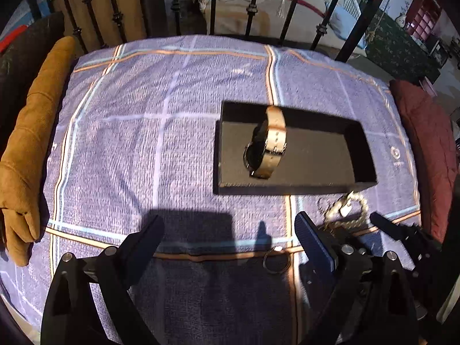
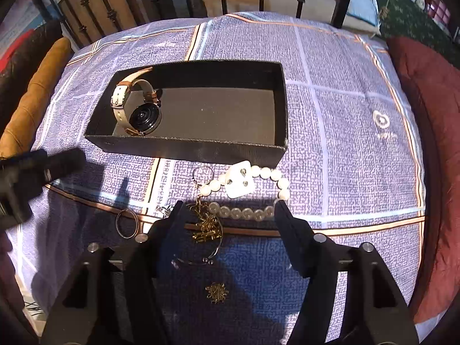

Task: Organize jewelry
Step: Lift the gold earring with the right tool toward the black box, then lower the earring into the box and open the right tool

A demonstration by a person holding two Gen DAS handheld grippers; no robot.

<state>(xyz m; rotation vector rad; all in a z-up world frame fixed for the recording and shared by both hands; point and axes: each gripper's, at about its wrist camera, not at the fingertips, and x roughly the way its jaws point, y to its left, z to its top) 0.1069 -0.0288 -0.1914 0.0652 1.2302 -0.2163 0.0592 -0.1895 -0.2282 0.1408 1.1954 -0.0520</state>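
Both grippers are hanging open over the bedspread (image 1: 172, 143). The right gripper (image 2: 227, 215) is straddling a gold chain (image 2: 207, 224) and pearl bracelet (image 2: 244, 212) (nothing pinched). The left gripper (image 1: 227, 230) is holding nothing, the box (image 2: 201, 149) with the watch (image 2: 141, 109) lying beyond its jaws.

Strong, hard light falls from behind me and to one side, so my jaws throw sharp dark shadows forward across the checked bedspread (image 1: 138, 132). The cloth glows bright lavender where lit and drops to deep blue in shade. The left wrist view is smeared with motion blur: the watch (image 1: 266, 143) and the black box (image 1: 290, 189) look streaked. The right wrist view is crisper, and the pearls (image 2: 247, 212) shine with small glints. Both views bulge like a fisheye, bending the iron rails (image 1: 253, 5) and darkening to black at the corners.
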